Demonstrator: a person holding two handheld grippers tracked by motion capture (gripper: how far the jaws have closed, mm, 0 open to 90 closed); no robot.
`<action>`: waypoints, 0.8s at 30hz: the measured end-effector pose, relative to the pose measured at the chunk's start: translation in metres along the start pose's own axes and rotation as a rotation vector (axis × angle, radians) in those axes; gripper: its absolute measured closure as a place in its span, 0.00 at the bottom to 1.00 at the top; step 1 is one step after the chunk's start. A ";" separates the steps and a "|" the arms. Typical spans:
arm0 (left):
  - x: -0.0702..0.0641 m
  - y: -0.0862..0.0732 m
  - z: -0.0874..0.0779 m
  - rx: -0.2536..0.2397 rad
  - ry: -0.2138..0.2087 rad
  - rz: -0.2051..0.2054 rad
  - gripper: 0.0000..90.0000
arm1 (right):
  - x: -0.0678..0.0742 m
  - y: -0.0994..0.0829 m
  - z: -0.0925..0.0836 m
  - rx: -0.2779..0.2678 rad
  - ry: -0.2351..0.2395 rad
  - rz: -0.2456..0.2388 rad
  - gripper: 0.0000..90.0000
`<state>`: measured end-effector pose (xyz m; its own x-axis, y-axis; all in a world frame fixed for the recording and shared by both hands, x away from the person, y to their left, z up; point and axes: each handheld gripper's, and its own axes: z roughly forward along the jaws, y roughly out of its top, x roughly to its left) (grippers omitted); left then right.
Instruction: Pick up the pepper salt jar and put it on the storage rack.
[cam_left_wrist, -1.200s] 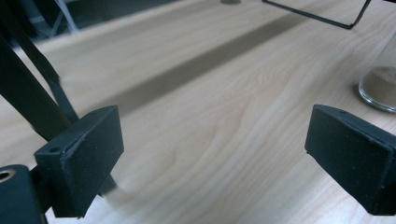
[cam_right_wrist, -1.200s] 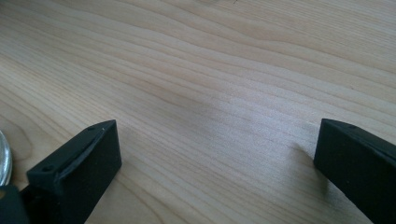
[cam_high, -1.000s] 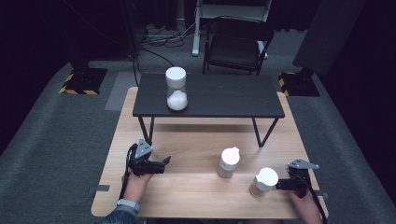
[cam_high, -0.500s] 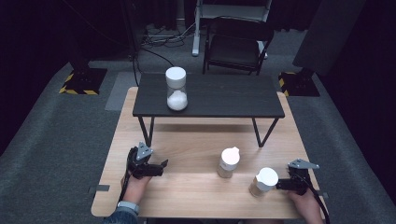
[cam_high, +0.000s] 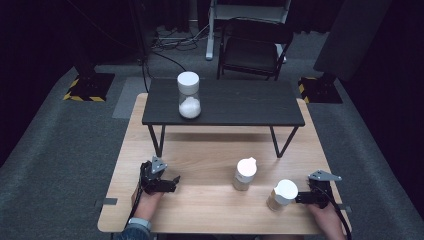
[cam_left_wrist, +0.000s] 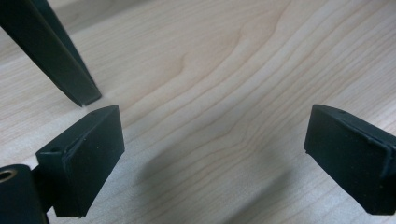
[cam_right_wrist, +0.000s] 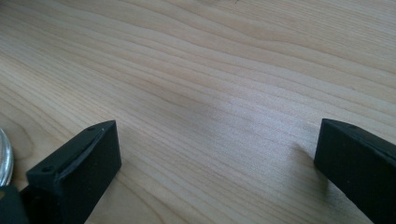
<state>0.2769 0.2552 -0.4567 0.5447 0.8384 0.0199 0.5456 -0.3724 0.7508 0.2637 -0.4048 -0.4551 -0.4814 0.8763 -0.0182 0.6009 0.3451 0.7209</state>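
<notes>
My left gripper (cam_high: 171, 181) lies low over the wooden table (cam_high: 210, 150) at the near left. In the left gripper view its jaws (cam_left_wrist: 212, 140) stand open with bare wood between them and a black table leg (cam_left_wrist: 51, 51) just beyond. My right gripper (cam_high: 302, 198) rests at the near right, close beside a white-lidded jar (cam_high: 283, 193). In the right gripper view it is open (cam_right_wrist: 215, 154) over bare wood, and a shiny edge of the jar (cam_right_wrist: 3, 161) sits at the far left. A second jar with a white spouted lid (cam_high: 245, 173) stands between the two grippers.
A low black table (cam_high: 240, 102) stands across the far half of the wooden table on thin legs. On it is a tall clear jar (cam_high: 188, 95) with a white lid and white powder inside. A black chair (cam_high: 255, 47) stands on the floor beyond.
The left gripper has drifted slightly toward the near edge of the table. The right gripper and the jars have stayed where they were.
</notes>
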 end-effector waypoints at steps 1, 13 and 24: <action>0.000 0.000 0.000 0.002 0.001 0.000 0.05 | 0.000 0.000 0.000 0.000 0.000 0.000 0.00; 0.003 0.007 0.007 0.071 -0.017 -0.030 0.05 | -0.002 0.000 0.000 0.000 0.010 -0.008 0.00; 0.002 0.007 0.008 0.075 -0.010 -0.034 0.02 | -0.009 0.006 0.001 0.011 0.037 0.009 0.01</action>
<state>0.2868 0.2511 -0.4566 0.5309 0.8474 -0.0116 0.6100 -0.3726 0.6993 0.2729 -0.4104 -0.4514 -0.4995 0.8662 0.0140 0.6122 0.3416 0.7131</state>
